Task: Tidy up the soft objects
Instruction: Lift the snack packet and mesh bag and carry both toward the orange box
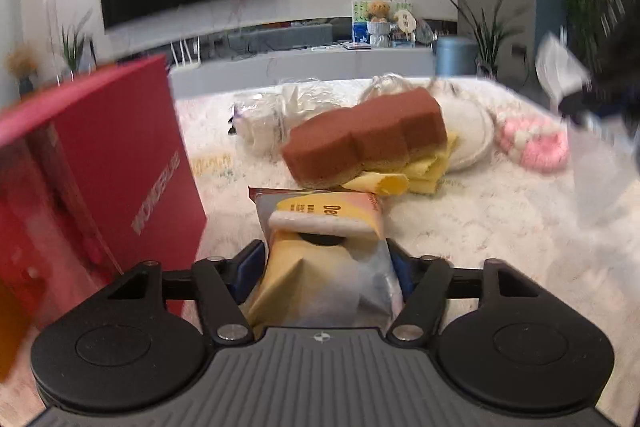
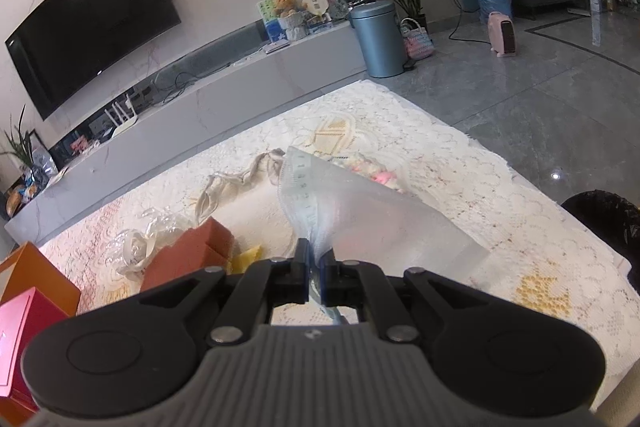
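My left gripper (image 1: pixel 326 269) is shut on a yellow and white soft packet (image 1: pixel 320 251), held above the lace-covered table beside a red box (image 1: pixel 100 167). Beyond it lie a brown sponge (image 1: pixel 366 141) on a yellow cloth (image 1: pixel 420 167), a white round pad (image 1: pixel 468 131), a pink and white fluffy item (image 1: pixel 536 143) and clear plastic wraps (image 1: pixel 272 115). My right gripper (image 2: pixel 316 267) is shut on a clear plastic bag (image 2: pixel 360 215), held up over the table. The brown sponge (image 2: pixel 188 255) and yellow cloth (image 2: pixel 248 257) show at its left.
A red box (image 2: pixel 20 331) and an orange box (image 2: pixel 36 279) stand at the table's left edge. A beige drawstring cord (image 2: pixel 236 179) lies mid-table. A black bin bag (image 2: pixel 608 227) is off the right edge. A TV console (image 2: pixel 200 99) stands behind.
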`<state>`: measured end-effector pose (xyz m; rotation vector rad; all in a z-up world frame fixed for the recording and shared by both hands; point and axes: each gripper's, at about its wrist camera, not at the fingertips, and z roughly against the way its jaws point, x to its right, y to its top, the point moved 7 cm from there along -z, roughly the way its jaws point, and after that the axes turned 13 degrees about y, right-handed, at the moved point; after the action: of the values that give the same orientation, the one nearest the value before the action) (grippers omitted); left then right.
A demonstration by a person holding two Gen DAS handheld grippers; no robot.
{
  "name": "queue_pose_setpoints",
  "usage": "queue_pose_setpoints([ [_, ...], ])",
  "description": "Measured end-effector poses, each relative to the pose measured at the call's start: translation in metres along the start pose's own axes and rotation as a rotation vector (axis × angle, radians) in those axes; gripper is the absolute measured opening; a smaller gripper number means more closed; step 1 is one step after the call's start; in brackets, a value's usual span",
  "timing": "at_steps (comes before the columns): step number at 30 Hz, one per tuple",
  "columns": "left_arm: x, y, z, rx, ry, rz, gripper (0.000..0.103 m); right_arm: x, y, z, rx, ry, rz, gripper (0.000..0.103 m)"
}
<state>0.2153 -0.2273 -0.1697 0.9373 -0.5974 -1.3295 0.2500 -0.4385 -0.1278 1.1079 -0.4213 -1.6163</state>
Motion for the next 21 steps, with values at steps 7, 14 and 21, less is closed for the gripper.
queue_pose_setpoints([
  [7,-0.006,0.0,0.009,-0.014,0.008,0.004,0.054,0.0,-0.001,0.0,-0.006,-0.026,0.011,0.002],
  [14,-0.014,-0.001,0.035,-0.04,-0.042,-0.014,0.053,-0.004,-0.003,0.004,-0.011,-0.016,0.023,0.002],
  [21,-0.016,0.023,0.082,0.046,-0.092,-0.035,0.052,-0.009,-0.008,0.012,-0.007,0.006,0.032,0.002],
])
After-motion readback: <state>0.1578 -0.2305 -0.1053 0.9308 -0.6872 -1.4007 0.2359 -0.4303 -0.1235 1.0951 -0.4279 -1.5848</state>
